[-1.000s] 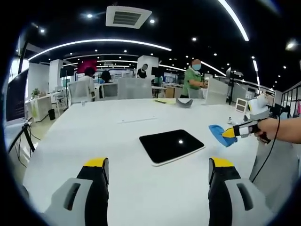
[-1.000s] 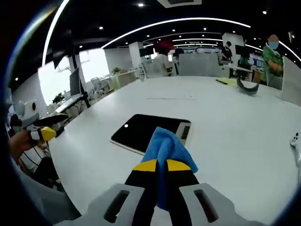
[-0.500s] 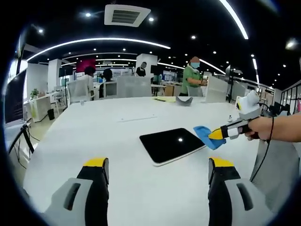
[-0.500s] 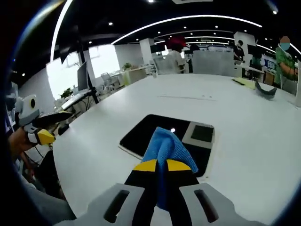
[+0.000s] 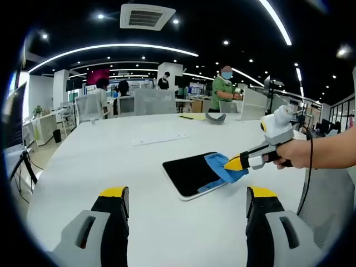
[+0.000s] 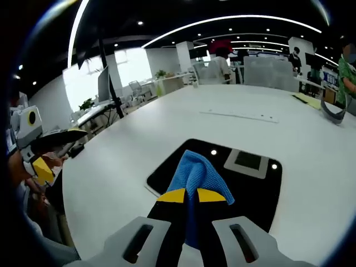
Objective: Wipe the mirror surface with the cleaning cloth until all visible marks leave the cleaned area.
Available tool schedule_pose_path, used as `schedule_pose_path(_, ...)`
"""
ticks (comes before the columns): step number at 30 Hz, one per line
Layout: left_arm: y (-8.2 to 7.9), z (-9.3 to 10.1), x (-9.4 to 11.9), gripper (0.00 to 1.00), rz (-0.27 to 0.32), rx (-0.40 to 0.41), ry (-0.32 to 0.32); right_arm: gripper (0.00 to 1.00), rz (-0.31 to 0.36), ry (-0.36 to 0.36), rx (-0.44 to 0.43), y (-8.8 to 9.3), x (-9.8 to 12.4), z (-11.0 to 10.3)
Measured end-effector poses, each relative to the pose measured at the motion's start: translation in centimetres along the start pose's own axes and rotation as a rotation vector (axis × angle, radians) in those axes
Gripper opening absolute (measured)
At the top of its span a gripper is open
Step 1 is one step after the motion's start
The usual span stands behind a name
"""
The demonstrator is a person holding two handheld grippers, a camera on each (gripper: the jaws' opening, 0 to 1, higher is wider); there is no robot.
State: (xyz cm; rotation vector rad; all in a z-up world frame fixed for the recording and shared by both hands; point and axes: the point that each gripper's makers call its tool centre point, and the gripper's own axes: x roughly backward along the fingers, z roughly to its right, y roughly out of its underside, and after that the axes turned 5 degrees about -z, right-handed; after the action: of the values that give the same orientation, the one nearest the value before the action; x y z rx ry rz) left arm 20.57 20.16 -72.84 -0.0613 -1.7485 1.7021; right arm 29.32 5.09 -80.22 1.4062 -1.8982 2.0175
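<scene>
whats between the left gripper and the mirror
Bare white table. In the left gripper view, nothing sits between the open left gripper and the mirror.

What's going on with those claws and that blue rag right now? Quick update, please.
Right claw shut on blue cloth, cloth over the mirror. Left claw open, holding nothing. Nothing in the way on the white table.

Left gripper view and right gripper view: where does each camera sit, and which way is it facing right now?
Left gripper view: rides the left gripper, jaws apart, low over the white table; faces the mirror, with the right gripper, cloth and a person's hand.
Right gripper view: rides the right gripper, jaws shut on the blue cloth, looking down over the mirror; left gripper at left.
Shared: mirror, cloth, table.
</scene>
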Motion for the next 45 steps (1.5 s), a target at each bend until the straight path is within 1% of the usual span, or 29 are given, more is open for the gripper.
schedule_pose_path(6, 0.3, -0.4, 0.1, 0.87, -0.008, 0.007, -0.011, 0.01, -0.001, -0.018, 0.006, -1.1, -2.2, -0.4)
schedule_pose_path(11, 0.7, -0.9, 0.5, 0.87, -0.015, 0.018, -0.026, 0.01, 0.004, -0.024, 0.013, -2.0, -3.4, -0.6)
schedule_pose_path(17, 0.8, -1.1, 0.4, 0.87, -0.018, 0.023, -0.032, 0.01, 0.001, -0.016, 0.023, -2.8, -4.8, -0.5)
schedule_pose_path(26, 0.7, -1.2, 0.1, 0.87, -0.020, 0.023, -0.027, 0.01, -0.016, 0.003, 0.056, -4.4, -7.6, -0.2)
schedule_pose_path(33, 0.9, -1.6, 0.1, 0.87, -0.025, 0.032, -0.032, 0.01, -0.031, 0.013, 0.054, -4.9, -9.6, -0.1)
schedule_pose_path(38, 1.0, -1.9, 0.0, 0.87, -0.026, 0.037, -0.034, 0.01, -0.036, 0.016, 0.050, -5.1, -10.2, -0.1)
schedule_pose_path(42, 0.9, -2.0, -0.2, 0.87, -0.028, 0.040, -0.033, 0.01, -0.043, 0.039, 0.062, -5.4, -10.9, 0.0)
schedule_pose_path(45, 0.8, -2.0, -0.3, 0.87, -0.029, 0.038, -0.032, 0.01, -0.045, 0.046, 0.055, -5.6, -11.4, 0.1)
